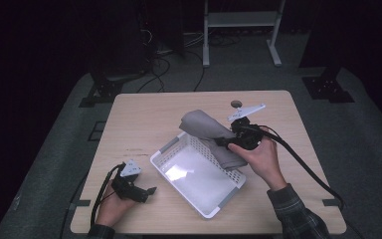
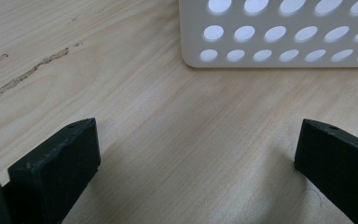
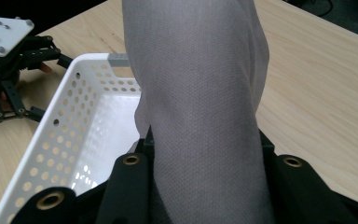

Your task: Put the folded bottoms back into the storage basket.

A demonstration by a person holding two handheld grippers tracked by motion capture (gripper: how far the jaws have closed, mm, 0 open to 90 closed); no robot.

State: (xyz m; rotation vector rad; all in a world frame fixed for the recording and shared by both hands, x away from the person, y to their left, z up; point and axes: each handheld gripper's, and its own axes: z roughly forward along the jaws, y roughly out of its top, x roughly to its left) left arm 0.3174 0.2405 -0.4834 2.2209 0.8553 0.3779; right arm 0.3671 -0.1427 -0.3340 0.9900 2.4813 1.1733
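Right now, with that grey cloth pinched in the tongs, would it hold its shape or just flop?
Probably flop: the grey cloth sags over the white basket rim beyond the right tongs. It looks light, held by a single pinch. Its woven surface seems grippy rather than slippery, though a loose end could snag the rim.
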